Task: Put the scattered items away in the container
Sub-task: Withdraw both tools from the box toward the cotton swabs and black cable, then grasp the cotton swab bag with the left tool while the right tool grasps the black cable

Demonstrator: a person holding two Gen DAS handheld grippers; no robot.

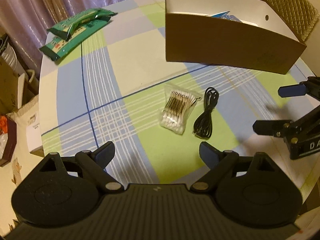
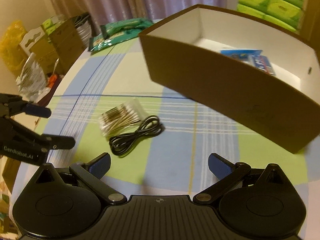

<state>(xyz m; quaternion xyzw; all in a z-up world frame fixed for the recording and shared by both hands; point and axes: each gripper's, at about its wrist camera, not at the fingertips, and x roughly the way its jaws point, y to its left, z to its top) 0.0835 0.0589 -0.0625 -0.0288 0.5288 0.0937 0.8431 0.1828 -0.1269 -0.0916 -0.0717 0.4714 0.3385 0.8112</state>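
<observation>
A clear bag of cotton swabs [image 1: 177, 110] [image 2: 120, 118] lies on the checked tablecloth, touching a coiled black cable [image 1: 206, 114] [image 2: 136, 136]. Behind them stands an open brown cardboard box [image 1: 230, 44] [image 2: 220, 92], white inside, with blue packets [image 2: 250, 58] in it. Two green packets [image 1: 78, 30] [image 2: 120, 32] rest at the far left of the table. My left gripper [image 1: 157, 153] [image 2: 54, 126] hovers open, short of the swabs, nothing between its fingers. My right gripper [image 2: 159, 166] [image 1: 278, 110] is also open and empty, near the cable on its right.
The round table's edge [image 1: 42, 100] curves close on the left, with cardboard boxes [image 2: 60, 40] and bags on the floor beyond. Stacked green tissue packs [image 2: 270, 4] stand behind the box. A quilted chair back [image 1: 290, 10] is at the far right.
</observation>
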